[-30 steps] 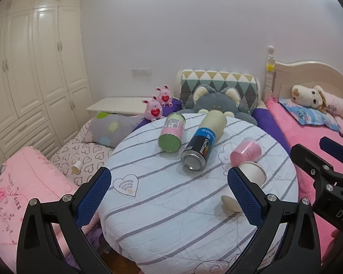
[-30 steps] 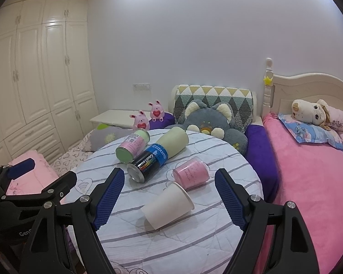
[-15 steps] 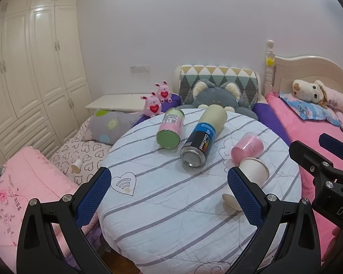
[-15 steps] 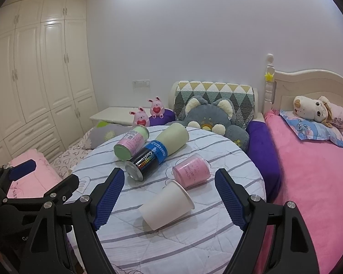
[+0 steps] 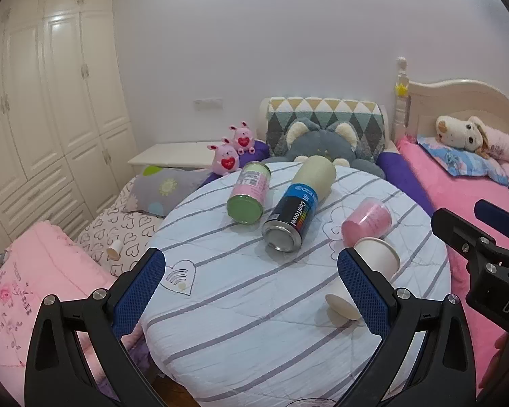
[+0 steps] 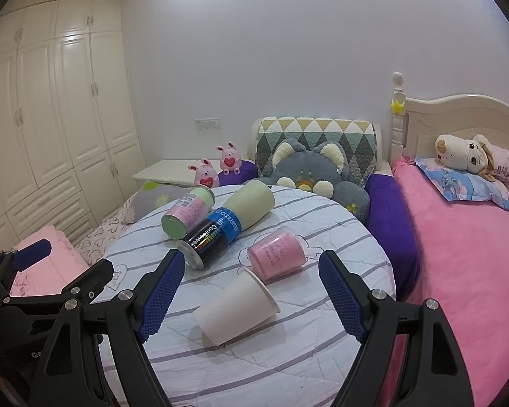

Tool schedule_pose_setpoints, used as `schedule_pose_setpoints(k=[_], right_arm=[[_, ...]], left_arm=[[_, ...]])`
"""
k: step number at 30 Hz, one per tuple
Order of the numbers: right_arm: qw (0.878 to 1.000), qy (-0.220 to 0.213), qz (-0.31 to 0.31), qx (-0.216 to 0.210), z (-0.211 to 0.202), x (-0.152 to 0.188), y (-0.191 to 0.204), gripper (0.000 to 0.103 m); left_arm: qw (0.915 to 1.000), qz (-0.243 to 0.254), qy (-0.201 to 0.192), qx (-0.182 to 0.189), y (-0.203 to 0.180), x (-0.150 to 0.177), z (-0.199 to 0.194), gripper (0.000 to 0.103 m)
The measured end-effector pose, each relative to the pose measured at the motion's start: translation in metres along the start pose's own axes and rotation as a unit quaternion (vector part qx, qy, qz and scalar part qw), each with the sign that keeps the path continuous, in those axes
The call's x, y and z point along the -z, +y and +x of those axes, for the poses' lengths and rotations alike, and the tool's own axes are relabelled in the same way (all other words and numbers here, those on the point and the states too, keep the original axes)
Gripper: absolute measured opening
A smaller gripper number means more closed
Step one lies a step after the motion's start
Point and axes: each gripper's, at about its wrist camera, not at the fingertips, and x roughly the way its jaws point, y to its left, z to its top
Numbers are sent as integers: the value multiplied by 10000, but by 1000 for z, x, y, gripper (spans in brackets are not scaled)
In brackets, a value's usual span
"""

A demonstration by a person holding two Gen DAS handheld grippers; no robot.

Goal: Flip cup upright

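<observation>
A white paper cup (image 6: 236,307) lies on its side on the round striped table (image 6: 288,356), rim toward the far right. In the left wrist view the cup (image 5: 373,261) is partly hidden behind my left gripper's right finger. My right gripper (image 6: 251,293) is open, its jaws wide apart on either side of the cup, not touching it. My left gripper (image 5: 251,291) is open and empty over the table's near left. The right gripper's body (image 5: 485,257) shows at the right edge of the left wrist view.
A pink cup (image 6: 276,259), a black and blue can (image 6: 213,237), a pink and green can (image 6: 186,212) and a pale green bottle (image 6: 251,205) lie on their sides behind the white cup. A pink bed (image 6: 458,254) is at the right, cushions and a wardrobe (image 6: 51,135) at the left.
Both grippers have drifted slightly; the table and its objects sit a little lower in both views. Nothing was taken hold of, and both grippers stay open.
</observation>
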Motion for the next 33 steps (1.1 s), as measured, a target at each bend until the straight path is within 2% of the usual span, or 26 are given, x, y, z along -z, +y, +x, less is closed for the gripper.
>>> schedule_pose_setpoints(k=[10,15,18,23,27,33], right_arm=[[9998,95,159,-8,8,2,-21,83],[9996,133,261,17,14,4,-34,83],[9993,156,349,42,17,5,-42,83],[9985,254,477,93,28,7,-57,83],[9977,391,546,108,42,11,-66,83],[9961,608,627,117,60,18,-77,83]], left_arm=[[9997,206,121,-8,-23,-1,11,103],[9973,486,442,314,-42,2,27,103],[9934,801,680,459,-61,7,40,103],[9790,1270,1282,950,-91,19,68,103],[9727,1537,1476,920,-111,28,86,103],[9648,1583,1772,1129,-120,33,113,102]])
